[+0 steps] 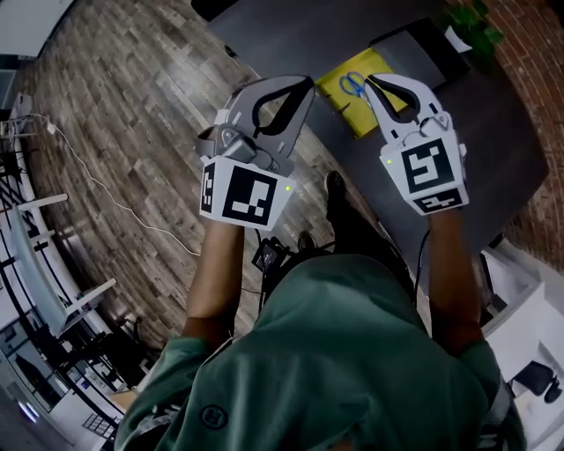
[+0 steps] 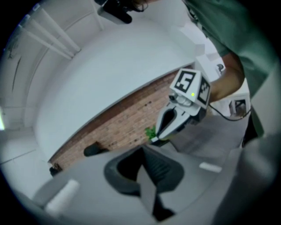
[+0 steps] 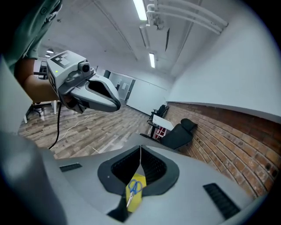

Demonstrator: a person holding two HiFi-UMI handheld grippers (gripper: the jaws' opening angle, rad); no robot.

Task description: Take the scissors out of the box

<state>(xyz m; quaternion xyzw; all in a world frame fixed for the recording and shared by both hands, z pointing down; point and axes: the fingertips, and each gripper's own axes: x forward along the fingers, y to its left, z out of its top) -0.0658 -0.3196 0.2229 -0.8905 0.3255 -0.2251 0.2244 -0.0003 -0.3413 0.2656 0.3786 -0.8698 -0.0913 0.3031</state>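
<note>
1. Here, a pair of blue-handled scissors (image 1: pixel 354 85) lies on the flat yellow box (image 1: pixel 368 119), blades pointing away from the handles along the box's length; whether the pair sits in an open tray or on a lid cannot be told.
2. The box rests on a dark grey table (image 1: pixel 493 132), near its edge above the wood-plank floor (image 1: pixel 132 114).
3. The right gripper (image 1: pixel 374 82), white with a black-and-white marker cube, is held above the table just beside the box, its jaws pressed together with nothing between them. Its own view shows the scissors (image 3: pixel 134 188) and box (image 3: pixel 138 198) through the gap behind the closed tips, well apart from them.
4. The left gripper (image 1: pixel 306 85) is raised alongside it over the floor, jaws likewise together and empty.
5. A person in a green shirt (image 1: pixel 352 352) holds both tools up with bare forearms.
6. A green potted plant (image 1: pixel 467 22) stands at the table's far side; a red brick wall (image 3: pixel 228 136) and a black chair (image 3: pixel 180 132) lie beyond.
</note>
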